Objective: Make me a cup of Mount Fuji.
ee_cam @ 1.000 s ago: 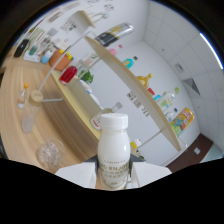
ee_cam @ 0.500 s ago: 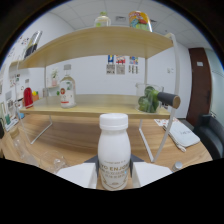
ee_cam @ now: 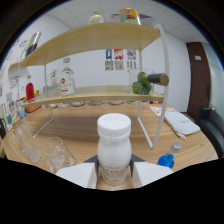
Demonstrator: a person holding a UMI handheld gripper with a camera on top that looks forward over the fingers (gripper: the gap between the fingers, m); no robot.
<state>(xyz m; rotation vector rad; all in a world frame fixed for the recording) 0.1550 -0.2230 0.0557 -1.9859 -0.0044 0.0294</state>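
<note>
- One white bottle (ee_cam: 114, 149) with a white cap stands upright right between the gripper (ee_cam: 114, 172) fingers, and both pale pads press against its lower sides, so the tool is clamped on it.
- Down at the bottle's base there's a label band, print too small to read.
- Just off to one side of the fingers, clear glasses (ee_cam: 56, 154) sit on the wooden table (ee_cam: 90, 127), near the bottle but not touching it.
- On the other side, a small blue-tinted bottle (ee_cam: 167, 158) with a grey cap peeks up beside the finger.
- Beyond the bottle rises a two-tier wooden shelf (ee_cam: 95, 95) on thin white legs.
- On its lower board: a round jar with a red label (ee_cam: 66, 82), and a green item (ee_cam: 141, 83) beside a dark cylinder.
- Up on the top board sits a colourful can (ee_cam: 129, 15).
- Further back on the table, a white pouch (ee_cam: 179, 122) lies flat, well apart from the bottle.
- Behind it all, a white wall with small posters (ee_cam: 120, 58).
</note>
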